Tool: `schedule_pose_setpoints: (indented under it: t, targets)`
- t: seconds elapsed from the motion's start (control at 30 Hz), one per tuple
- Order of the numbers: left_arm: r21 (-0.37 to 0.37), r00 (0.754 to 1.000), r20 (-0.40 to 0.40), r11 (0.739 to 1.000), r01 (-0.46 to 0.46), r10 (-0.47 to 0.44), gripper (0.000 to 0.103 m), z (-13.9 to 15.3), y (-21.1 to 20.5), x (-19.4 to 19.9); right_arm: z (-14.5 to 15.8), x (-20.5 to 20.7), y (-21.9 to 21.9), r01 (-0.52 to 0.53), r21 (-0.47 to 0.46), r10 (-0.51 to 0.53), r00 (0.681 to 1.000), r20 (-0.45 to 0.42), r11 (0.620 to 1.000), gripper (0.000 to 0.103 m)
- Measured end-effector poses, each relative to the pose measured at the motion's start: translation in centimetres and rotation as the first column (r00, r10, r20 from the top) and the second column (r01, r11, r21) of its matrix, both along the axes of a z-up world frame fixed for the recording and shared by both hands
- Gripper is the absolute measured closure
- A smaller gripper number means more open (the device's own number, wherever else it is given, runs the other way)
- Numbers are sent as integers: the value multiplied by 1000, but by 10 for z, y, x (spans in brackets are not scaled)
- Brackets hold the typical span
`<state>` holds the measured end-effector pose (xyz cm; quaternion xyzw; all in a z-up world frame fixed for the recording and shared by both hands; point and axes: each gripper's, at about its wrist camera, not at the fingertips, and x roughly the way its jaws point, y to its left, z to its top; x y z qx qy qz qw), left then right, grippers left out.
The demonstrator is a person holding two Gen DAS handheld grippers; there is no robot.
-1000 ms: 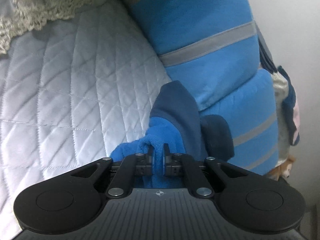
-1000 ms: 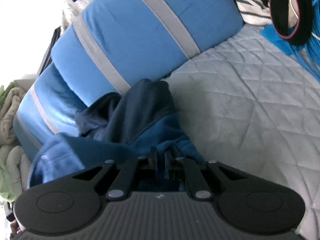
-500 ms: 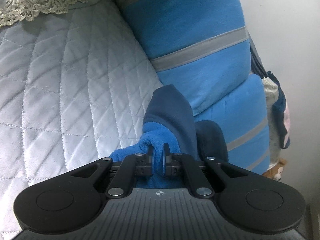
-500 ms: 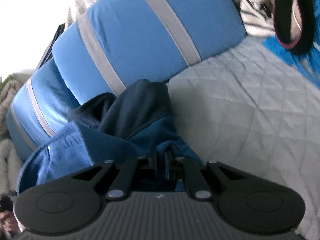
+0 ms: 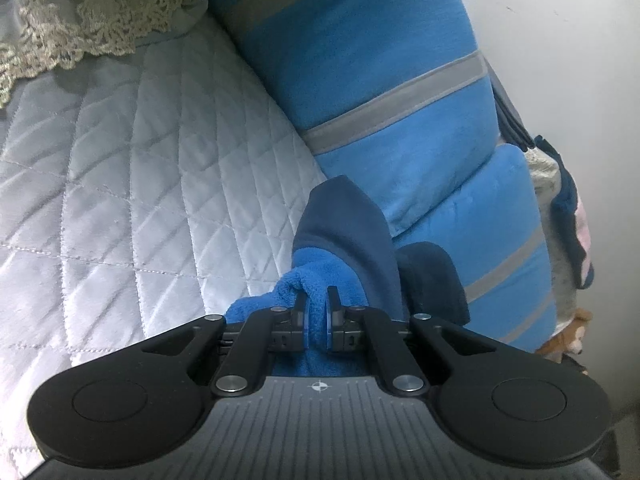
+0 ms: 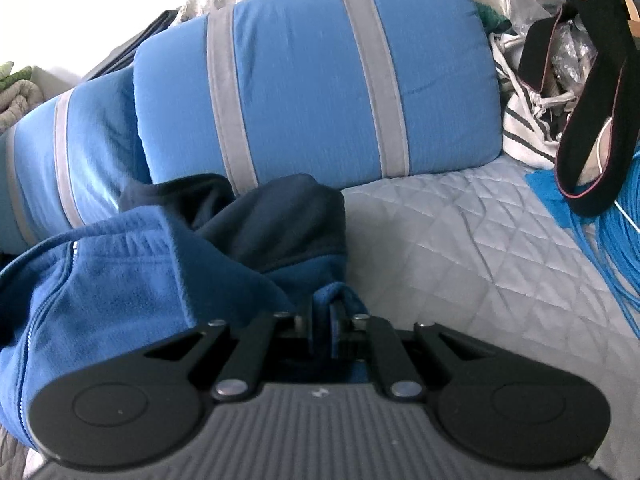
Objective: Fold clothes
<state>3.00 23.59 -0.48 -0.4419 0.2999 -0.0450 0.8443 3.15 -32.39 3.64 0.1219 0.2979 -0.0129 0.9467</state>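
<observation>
A blue fleece jacket (image 6: 120, 280) with a navy hood (image 6: 288, 220) and a zip along its left side hangs bunched between both grippers, above a pale quilted bedspread (image 6: 460, 248). My right gripper (image 6: 320, 312) is shut on a fold of the blue fleece. My left gripper (image 5: 317, 304) is shut on another fold of the same jacket (image 5: 316, 276), with the navy hood (image 5: 348, 220) drooping just past its fingertips. The rest of the jacket is hidden below both grippers.
Two blue cushions with grey stripes (image 6: 320, 76) (image 5: 380, 92) lean along the far edge of the quilt (image 5: 140, 200). A lace-edged cloth (image 5: 88, 32) lies at the far left. A black strap (image 6: 592, 100), a striped bag (image 6: 520, 128) and blue cord (image 6: 616, 240) crowd the right side.
The right gripper has swung level, bringing the cushions square-on and more of the jacket's zipped front into view at left. The left gripper has shifted slightly; both keep hold of the fleece.
</observation>
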Motion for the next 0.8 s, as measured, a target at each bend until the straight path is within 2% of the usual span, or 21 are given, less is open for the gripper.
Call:
schedule_pose_setpoints:
  t: [0.17,0.2,0.27,0.3,0.33,0.37,0.43,0.5,0.6,0.73,0.8]
  targets:
    - [18,1000,-5,1000,-16,16,93,7,-2,-3,5,-5,1,46,-47,-45,999,22,998,91]
    - [17,1000,-7,1000,-17,17,93,9,-2,-4,5,-7,1,55,-56,-54,998,26,997,73]
    - [14,1000,-9,1000,-16,16,90,14,-2,-5,7,-9,1,74,-75,-72,997,36,994,66]
    - [12,1000,-4,1000,-15,15,81,17,-1,-6,8,-10,1,83,-84,-80,996,40,993,52]
    - [10,1000,6,1000,-15,15,72,20,-1,-8,9,-11,1,93,-93,-89,995,45,991,34]
    - [8,1000,20,1000,-21,21,67,24,-1,-11,10,-12,1,102,-102,-98,994,50,990,1]
    - [18,997,58,998,-57,56,40,33,-1,-21,14,-19,0,163,-153,-142,980,140,975,0]
    - [47,985,120,991,-128,122,25,44,-2,-35,16,-23,-2,182,-159,-154,972,176,970,0]
    - [53,980,156,990,-130,120,25,54,-3,-48,18,-29,-6,197,-101,-174,965,197,975,0]
    - [48,986,141,994,-95,87,25,55,-14,-60,20,-40,-9,205,-14,-197,956,218,979,0]
    - [64,992,108,995,-77,70,25,51,-22,-66,21,-50,-10,205,36,-208,955,212,978,0]
